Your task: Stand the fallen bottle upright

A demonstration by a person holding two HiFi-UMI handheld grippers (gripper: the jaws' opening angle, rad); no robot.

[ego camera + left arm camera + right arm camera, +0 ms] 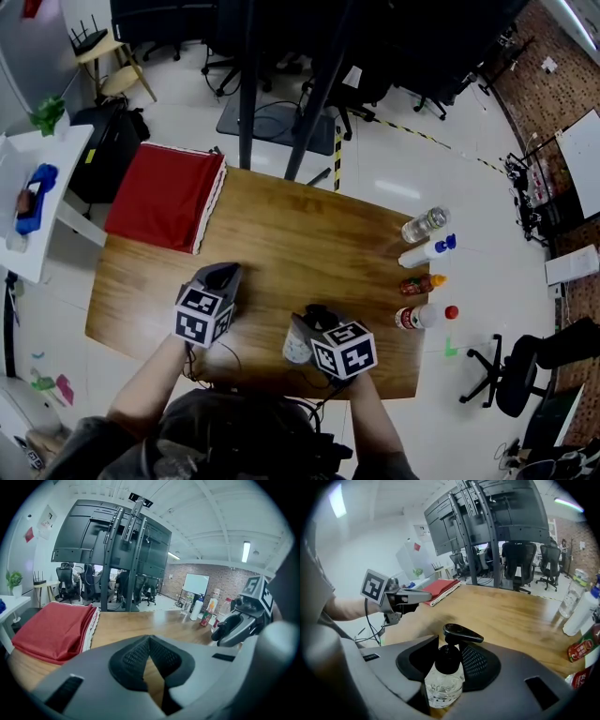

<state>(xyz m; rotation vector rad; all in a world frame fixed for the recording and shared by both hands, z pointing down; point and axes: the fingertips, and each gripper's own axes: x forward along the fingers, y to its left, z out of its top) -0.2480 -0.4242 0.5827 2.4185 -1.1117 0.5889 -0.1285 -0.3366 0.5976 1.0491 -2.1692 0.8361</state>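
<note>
A small clear pump bottle with a black pump head sits between the pads of my right gripper, which is shut on its neck and shoulder. In the head view this bottle is near the front edge of the wooden table, just left of the right gripper. The pump head points up and away from the camera. The bottle's base is hidden. My left gripper hovers over the table's left front, its tips together and nothing between them.
Four bottles stand along the table's right edge: a clear one, a white one with a blue cap, a red sauce bottle and a red-capped one. A folded red cloth covers the far left corner.
</note>
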